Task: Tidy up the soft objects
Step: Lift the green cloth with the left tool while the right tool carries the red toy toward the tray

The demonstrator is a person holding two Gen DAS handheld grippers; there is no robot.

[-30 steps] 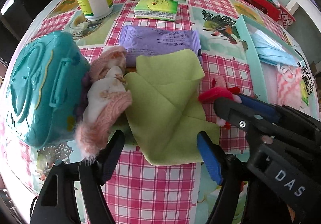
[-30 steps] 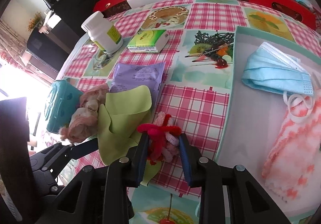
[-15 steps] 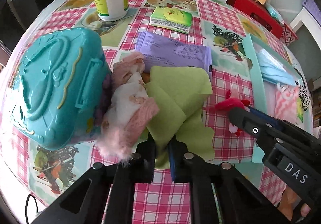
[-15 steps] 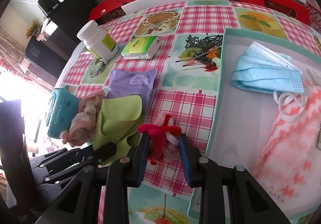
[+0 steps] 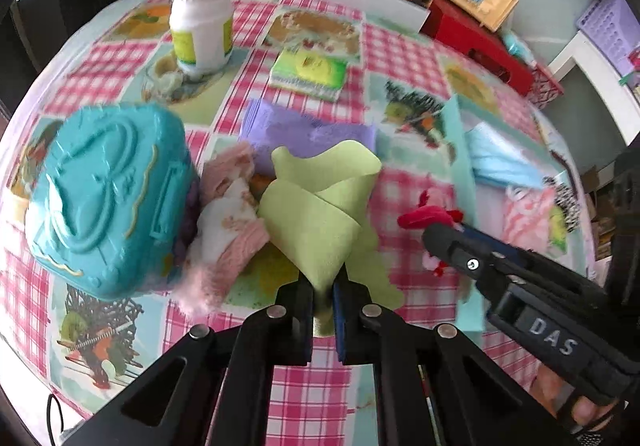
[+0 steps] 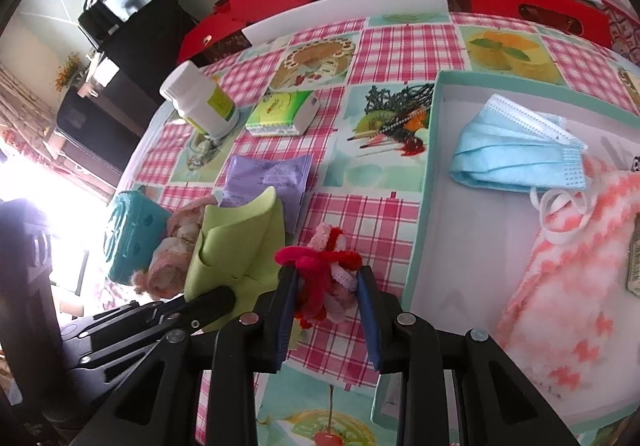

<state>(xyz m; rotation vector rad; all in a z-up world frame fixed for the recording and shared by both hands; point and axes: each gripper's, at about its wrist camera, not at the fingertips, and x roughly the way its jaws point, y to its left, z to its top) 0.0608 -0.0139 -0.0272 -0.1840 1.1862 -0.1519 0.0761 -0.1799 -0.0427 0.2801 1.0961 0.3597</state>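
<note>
My left gripper (image 5: 323,292) is shut on the near edge of a light green cloth (image 5: 320,206), which hangs bunched and partly lifted off the checked tablecloth. The same green cloth (image 6: 236,242) shows at the left of the right wrist view. My right gripper (image 6: 326,286) is shut on a red and pink fuzzy toy (image 6: 324,270), seen as a red fuzzy toy (image 5: 430,216) beside the left gripper. A pink and white knitted item (image 5: 232,222) lies left of the cloth. A teal tray (image 6: 436,86) on the right holds a blue face mask (image 6: 516,154) and a pink and white fluffy cloth (image 6: 568,286).
A teal plastic case (image 5: 104,198) sits at the left, touching the knitted item. Behind the cloth lie a purple packet (image 5: 304,134), a green tissue pack (image 5: 308,72) and a white bottle (image 5: 200,22). Red boxes (image 6: 528,2) line the far table edge.
The left gripper went from open around the green cloth's edge to shut on it, then rose, pulling the cloth up into a bunch. The right gripper stayed shut on the fuzzy toy, hardly moving.
</note>
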